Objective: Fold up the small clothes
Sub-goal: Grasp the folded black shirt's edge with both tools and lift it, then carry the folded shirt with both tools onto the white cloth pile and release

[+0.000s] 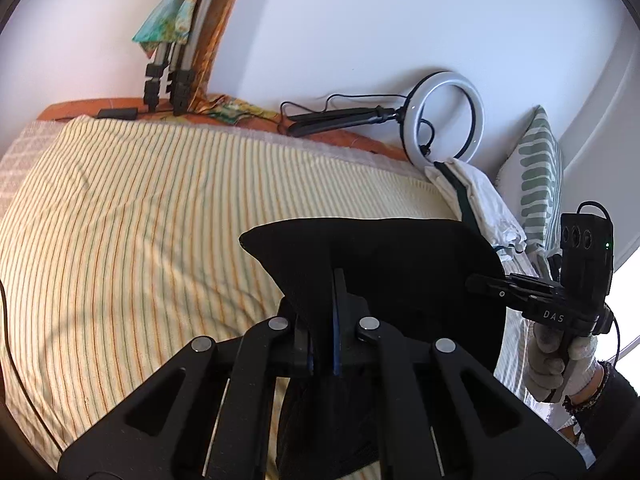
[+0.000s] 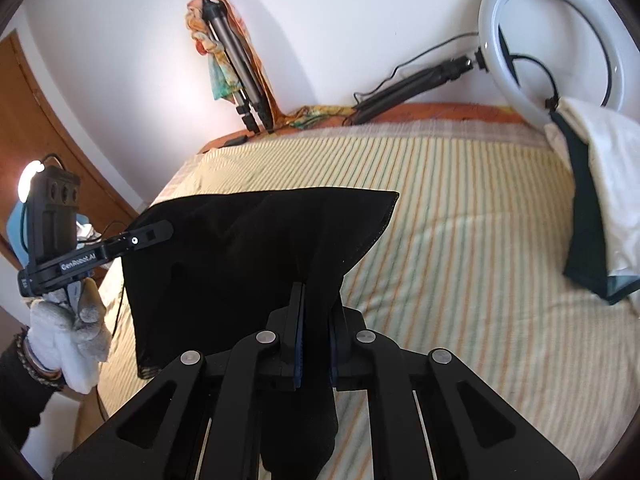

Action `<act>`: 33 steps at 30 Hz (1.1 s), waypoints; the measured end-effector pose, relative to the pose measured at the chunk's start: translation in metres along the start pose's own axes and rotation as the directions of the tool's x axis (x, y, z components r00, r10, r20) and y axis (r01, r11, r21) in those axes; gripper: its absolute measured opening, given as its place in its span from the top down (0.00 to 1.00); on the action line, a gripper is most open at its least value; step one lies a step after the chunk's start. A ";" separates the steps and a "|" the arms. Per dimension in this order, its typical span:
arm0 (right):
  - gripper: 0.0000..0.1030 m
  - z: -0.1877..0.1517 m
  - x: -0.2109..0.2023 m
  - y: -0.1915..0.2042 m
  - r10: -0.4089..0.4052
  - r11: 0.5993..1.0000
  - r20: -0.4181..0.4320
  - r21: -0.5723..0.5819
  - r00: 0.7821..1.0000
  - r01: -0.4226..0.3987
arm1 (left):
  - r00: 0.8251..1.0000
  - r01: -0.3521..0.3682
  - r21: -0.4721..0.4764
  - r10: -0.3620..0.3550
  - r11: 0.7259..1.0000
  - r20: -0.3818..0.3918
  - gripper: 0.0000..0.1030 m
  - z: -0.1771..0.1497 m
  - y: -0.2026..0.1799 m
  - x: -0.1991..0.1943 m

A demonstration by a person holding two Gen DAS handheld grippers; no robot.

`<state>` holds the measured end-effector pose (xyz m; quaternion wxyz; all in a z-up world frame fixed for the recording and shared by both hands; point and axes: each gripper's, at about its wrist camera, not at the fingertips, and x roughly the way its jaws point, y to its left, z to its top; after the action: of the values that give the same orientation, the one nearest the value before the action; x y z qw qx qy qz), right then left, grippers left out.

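A small black garment (image 1: 400,272) hangs stretched between both grippers above the striped bedsheet (image 1: 140,200). My left gripper (image 1: 324,292) is shut on one upper corner, and the cloth bunches between its pads. At the right of this view, a gloved hand holds the right gripper (image 1: 476,282), whose tip is at the garment's other edge. In the right wrist view the black garment (image 2: 240,248) spreads leftwards from my right gripper (image 2: 318,296), which is shut on it. The left gripper (image 2: 162,232) pinches the far corner. The garment's lower part droops out of sight below the fingers.
A pile of white and dark green clothes (image 2: 600,200) lies at the bed's right side beside a green-patterned pillow (image 1: 540,184). A ring light (image 2: 560,40) on a folded stand lies along the far edge. A tripod draped with a colourful scarf (image 2: 236,72) leans on the wall. A wooden door (image 2: 40,140) stands at the left.
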<state>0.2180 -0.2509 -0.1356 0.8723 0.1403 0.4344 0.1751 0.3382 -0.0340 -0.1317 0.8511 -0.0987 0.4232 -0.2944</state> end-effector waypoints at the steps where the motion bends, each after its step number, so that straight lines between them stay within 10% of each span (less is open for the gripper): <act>1: 0.93 0.000 -0.006 -0.002 -0.006 1.000 0.008 -0.007 1.000 0.006 | 1.000 0.000 0.013 0.000 1.000 0.005 0.97 0.002 -0.007 -0.001; 33: 0.93 0.027 -0.201 -0.215 -0.304 0.951 0.202 0.130 0.931 0.282 | 0.971 0.237 0.252 -0.230 0.938 -0.056 0.97 0.091 -0.274 0.150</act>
<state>0.1667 -0.5325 -0.0628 0.9233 0.1356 0.3594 0.0047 0.3644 -0.3498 -0.0603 0.8102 -0.0333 0.3777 -0.4471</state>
